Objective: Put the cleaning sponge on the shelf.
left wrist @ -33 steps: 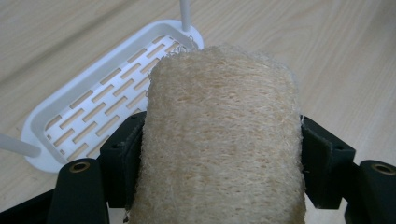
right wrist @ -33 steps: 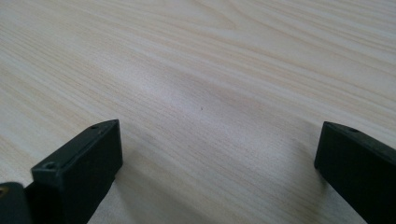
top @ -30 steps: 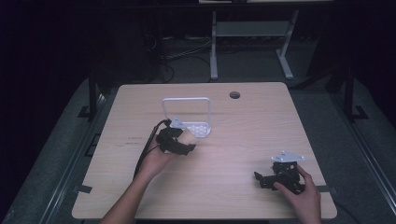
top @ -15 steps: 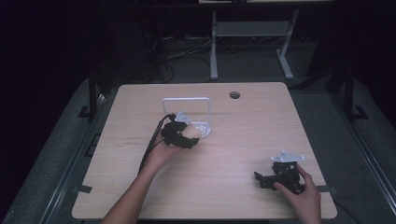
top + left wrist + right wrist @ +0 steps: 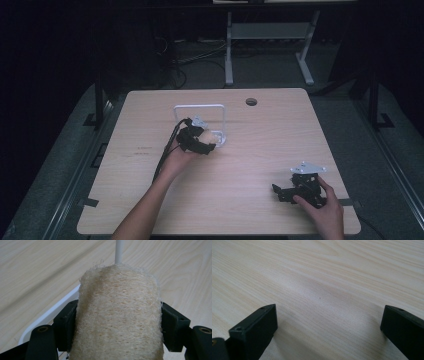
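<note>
A pale, fibrous loofah sponge [image 5: 118, 315] sits between the jaws of my left gripper [image 5: 119, 325], whose black pads [image 5: 66, 323] press on its two sides. In the high view my left gripper [image 5: 206, 145] is at the front of a white wire stand [image 5: 199, 106] with a low white base [image 5: 218, 136], left of the table's middle. The stand's upright rod [image 5: 118, 251] rises just behind the sponge, and its base edge [image 5: 50, 315] runs below it. My right gripper [image 5: 282, 192] rests near the front right corner, open, with bare wood between its jaws [image 5: 329, 327].
The light wooden table [image 5: 250, 150] has a round cable hole [image 5: 251, 102] near its far edge. The left gripper's black cable [image 5: 167, 150] trails back along the forearm. A grey metal frame [image 5: 270, 30] stands on the dark floor beyond the table.
The left gripper has carried the sponge a little farther away and to the right, up to the white stand. The right gripper has stayed where it was.
</note>
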